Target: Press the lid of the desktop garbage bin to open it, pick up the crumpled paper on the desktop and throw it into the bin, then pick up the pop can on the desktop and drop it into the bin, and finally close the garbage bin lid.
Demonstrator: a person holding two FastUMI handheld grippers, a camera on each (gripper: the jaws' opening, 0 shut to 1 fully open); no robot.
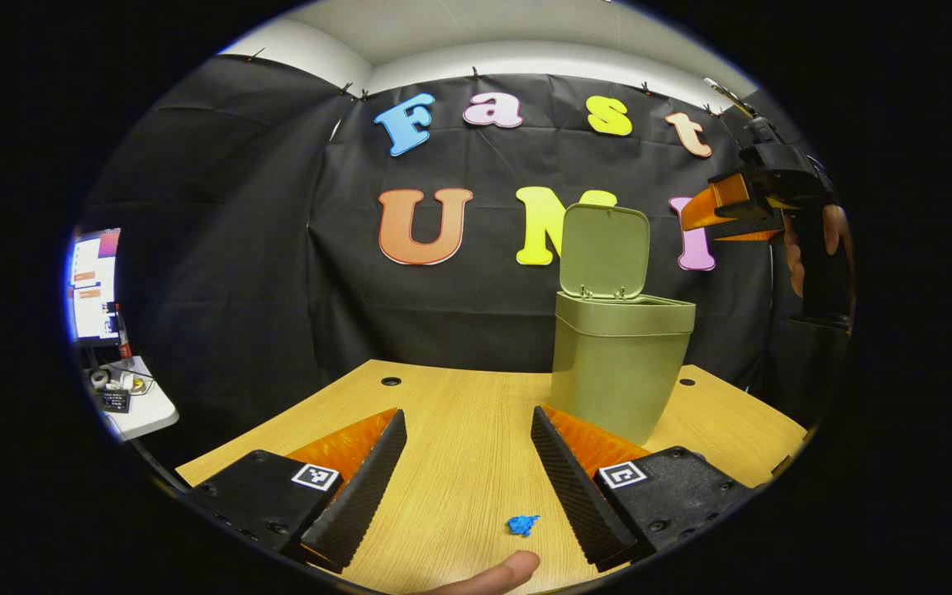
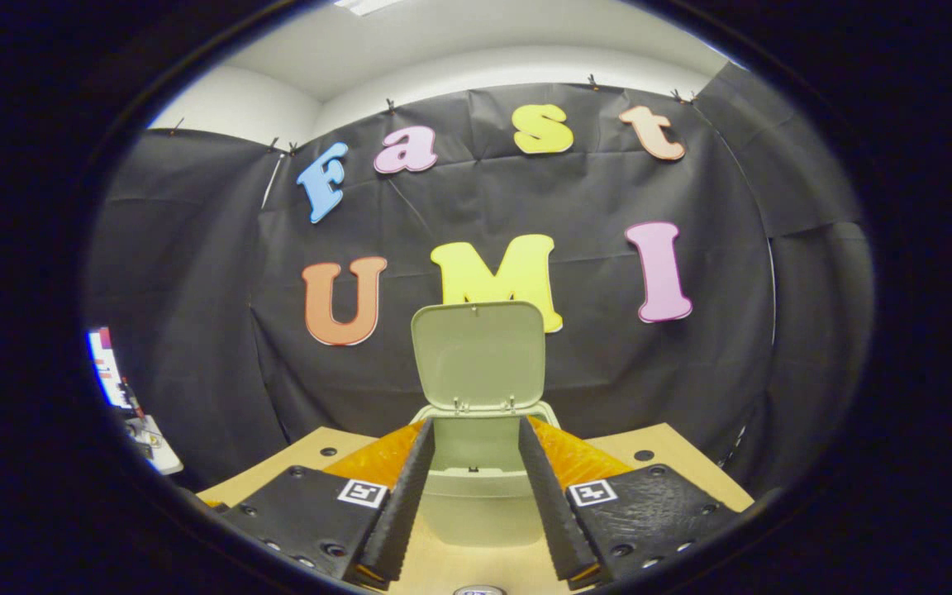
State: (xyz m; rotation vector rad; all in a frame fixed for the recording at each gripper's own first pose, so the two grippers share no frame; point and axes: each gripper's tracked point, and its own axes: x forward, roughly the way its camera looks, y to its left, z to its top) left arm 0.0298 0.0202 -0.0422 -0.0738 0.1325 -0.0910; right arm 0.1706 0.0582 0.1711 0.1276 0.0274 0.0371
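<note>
Wooden surface (image 1: 459,446) across the lower half of the left gripper view, back edge against the booth wall, two cable holes near that edge, right corner dropping away at lower right. Wide bare wood left of centre, open for moving.

Garbage bin (image 1: 618,364) right of centre on the surface, lid (image 1: 604,250) upright on its rear hinge, mouth open. In the right gripper view, same bin (image 2: 476,496) at lower centre, framed between the two fingers, lid (image 2: 478,355) upright behind the mouth; inside looks shallow and pale, contents hard to tell.

Left tool (image 1: 468,487) at the bottom of its own view, fingers spread wide, nothing between them but bare wood. Right tool (image 2: 476,512) low in its own view, fingers parted about as wide as the bin, gripping nothing; also at the upper right edge of the left gripper view (image 1: 732,211), above and right of the bin, held by a hand (image 1: 815,248).

Small blue scrap (image 1: 523,524) on the wood at bottom centre, just inside the left tool's right finger. Fingertip (image 1: 509,572) at the very bottom edge, just below the scrap.
</note>
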